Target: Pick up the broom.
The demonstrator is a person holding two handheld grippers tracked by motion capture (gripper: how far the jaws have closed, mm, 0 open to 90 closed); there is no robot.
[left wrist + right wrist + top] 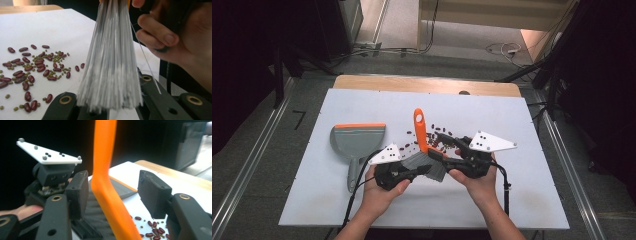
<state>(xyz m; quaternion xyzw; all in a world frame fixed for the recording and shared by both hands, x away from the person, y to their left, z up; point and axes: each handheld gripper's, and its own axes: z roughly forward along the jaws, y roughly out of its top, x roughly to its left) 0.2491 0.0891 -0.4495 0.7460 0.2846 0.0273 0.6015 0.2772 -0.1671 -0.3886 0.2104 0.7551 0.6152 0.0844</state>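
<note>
Near the table's front edge, your left gripper pinches the brush bristles; your right gripper stands spread around its orange handle. Close off-center and the brush could twist, scattering the beans.

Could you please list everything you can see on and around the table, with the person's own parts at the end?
brush: one, orange handle and grey bristles, centre of the table, bristles toward the person.
dustpan: one, grey with an orange lip, lying on the table's left part.
beans: many, dark red ones mixed with small green ones, scattered on the board right of the brush handle.
table: one, white board over a wooden top.
cables: several, white and dark, on the floor beyond the table.
left gripper: one, black, its jaws on either side of the bristles.
right gripper: one, black, open, its jaws on either side of the orange handle.
hands: two, each holding a gripper, at the near edge.
</note>
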